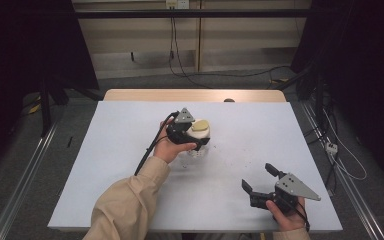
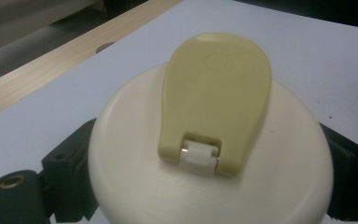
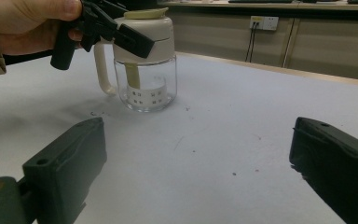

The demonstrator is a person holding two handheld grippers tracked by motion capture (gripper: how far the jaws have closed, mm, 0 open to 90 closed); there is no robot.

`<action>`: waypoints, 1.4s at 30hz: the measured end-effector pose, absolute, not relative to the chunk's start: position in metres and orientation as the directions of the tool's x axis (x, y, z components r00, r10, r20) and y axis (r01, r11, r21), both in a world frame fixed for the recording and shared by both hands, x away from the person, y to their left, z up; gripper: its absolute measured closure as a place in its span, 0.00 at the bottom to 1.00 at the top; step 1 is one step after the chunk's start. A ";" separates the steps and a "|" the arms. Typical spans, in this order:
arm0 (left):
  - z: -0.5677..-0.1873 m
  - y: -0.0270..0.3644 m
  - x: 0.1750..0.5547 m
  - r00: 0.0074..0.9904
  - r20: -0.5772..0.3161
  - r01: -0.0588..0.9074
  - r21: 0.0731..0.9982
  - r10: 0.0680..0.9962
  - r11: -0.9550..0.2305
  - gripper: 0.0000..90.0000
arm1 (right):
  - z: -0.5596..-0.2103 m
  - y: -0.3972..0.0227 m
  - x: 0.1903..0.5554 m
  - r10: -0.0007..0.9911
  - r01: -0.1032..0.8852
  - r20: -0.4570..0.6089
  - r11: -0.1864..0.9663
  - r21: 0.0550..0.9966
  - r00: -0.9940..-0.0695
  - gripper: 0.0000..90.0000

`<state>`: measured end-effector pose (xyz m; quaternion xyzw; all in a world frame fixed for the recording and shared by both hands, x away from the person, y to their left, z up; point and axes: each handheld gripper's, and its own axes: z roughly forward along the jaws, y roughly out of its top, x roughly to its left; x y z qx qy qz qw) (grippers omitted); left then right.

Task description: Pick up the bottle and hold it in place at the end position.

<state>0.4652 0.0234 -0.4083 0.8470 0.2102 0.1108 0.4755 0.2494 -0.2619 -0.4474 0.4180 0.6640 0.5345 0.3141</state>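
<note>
- Dark curtains hang at both sides of the frame, cables trail along the far wall, and the pale worktop (image 1: 130,165) fills the middle, with a wooden strip along its far edge.
- At the centre stands a glass jug (image 3: 145,88) with a cream lid (image 2: 209,186), an olive flip cap (image 2: 216,93) and a white handle (image 3: 101,70).
- Left claw (image 1: 194,136) is clenched on the cream lid from both sides.
- Risk, as I judge it: the lid is rounded and smooth, so the jaws could slide off; a pull upward might lift only the lid or tip the jug.
- Right claw (image 1: 260,179) sits at the lower right, released, jaws wide, well apart from the jug.
- Between it and the jug lies bare worktop with a few small specks; nothing blocks the way.
</note>
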 end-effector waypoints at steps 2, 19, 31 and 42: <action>-0.408 0.024 0.465 0.887 -0.015 0.254 0.851 0.462 -0.460 0.12 | -0.448 -0.261 0.250 0.891 0.220 0.030 0.079 0.972 -0.454 0.04; -0.404 0.026 0.462 0.871 -0.019 0.276 0.846 0.491 -0.457 0.11 | -0.448 -0.260 0.252 0.888 0.222 0.024 0.088 0.971 -0.459 0.04; -0.387 0.040 0.453 0.866 -0.018 0.261 0.869 0.499 -0.420 0.10 | -0.448 -0.257 0.256 0.887 0.239 0.029 0.093 0.967 -0.462 0.04; -0.377 0.060 0.444 0.851 -0.020 0.267 0.876 0.525 -0.400 0.13 | -0.441 -0.249 0.271 0.886 0.286 0.052 0.092 0.954 -0.460 0.03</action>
